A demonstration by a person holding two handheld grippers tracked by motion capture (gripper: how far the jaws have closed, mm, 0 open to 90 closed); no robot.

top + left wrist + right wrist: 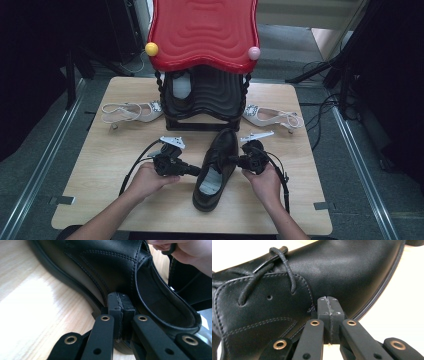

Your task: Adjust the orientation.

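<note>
Shoe [216, 167], a black leather lace-up, lies on the wooden table [100, 185] near the person's edge, heel toward the person and toe pointing at the rack behind. It sits between the two grippers, which look to be steadying or nudging it from both sides rather than lifting it.

Left gripper [196, 171] has its jaws pressed together with nothing between them; in the left gripper view its tip [121, 303] rests against the shoe's side near the heel, just above the sole. Right gripper [234, 160] is likewise closed on nothing, and in the right gripper view its tip [329, 307] meets the leather below the laces [274, 262], close to the sole seam. Pushing with closed tips from opposite sides would let the person turn or slide the shoe without pinching the leather; that is my reading, not something shown.

Inside the shoe, a pale insole [212, 180] shows through the opening; otherwise it holds nothing.

Farther back, a white strappy sandal [131, 111] lies left of the rack and its mate [272, 116] lies right of it, both on the table. The shoe rack [205, 65], black below with a red wavy top shelf and a yellow [151, 48] and a pink knob [254, 52], stands at the far edge. Its lower black shelf holds one dark shoe [181, 86] with a pale lining, on the left half; the right half looks free, likely meant for the shoe in hand.
</note>
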